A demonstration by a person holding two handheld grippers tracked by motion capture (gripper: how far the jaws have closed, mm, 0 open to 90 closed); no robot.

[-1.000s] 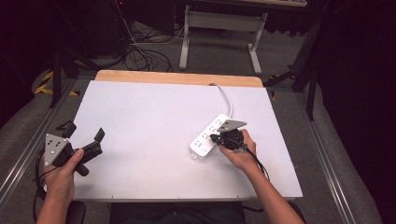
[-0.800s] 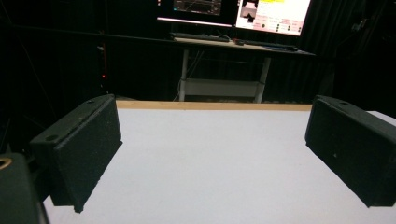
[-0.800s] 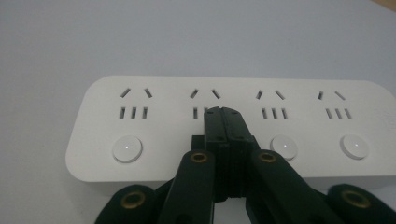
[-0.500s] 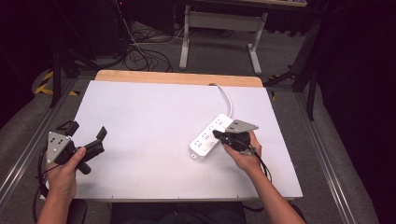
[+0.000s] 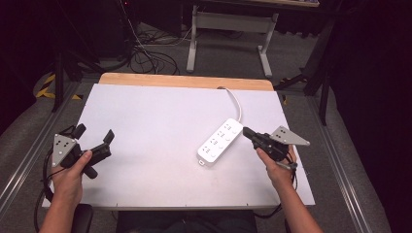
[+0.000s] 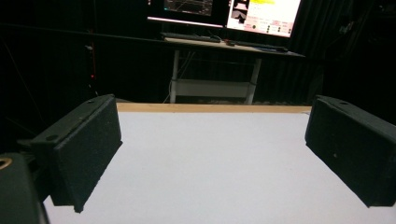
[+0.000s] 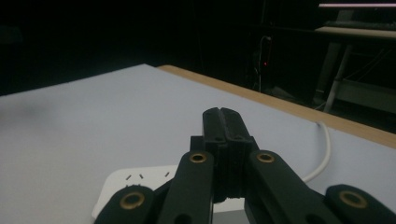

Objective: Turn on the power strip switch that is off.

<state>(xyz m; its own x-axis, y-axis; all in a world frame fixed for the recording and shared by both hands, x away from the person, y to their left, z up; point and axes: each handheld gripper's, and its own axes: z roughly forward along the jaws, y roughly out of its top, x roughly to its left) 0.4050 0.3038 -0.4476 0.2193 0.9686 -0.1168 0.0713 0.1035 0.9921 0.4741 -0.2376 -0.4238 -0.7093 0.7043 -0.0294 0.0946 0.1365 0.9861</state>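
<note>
Two hand-held grippers work over a white-topped table in the high view. The left gripper, near the table's left edge, has its jaws spread wide and empty. The right gripper, jaws pressed together on nothing, points at the near-right side of a white rigid plastic power strip lying flat right of centre, its white cord curving toward the far wooden edge.

From the left gripper view, two black padded jaws stand far apart over bare tabletop.

From the right gripper view, the jaws meet tightly just above the strip, the cord trailing beyond.

Judging by its build, the strip looks light, stiff and smooth; gripping across its narrow width near mid-length seems safest, since the cord may drag.
</note>
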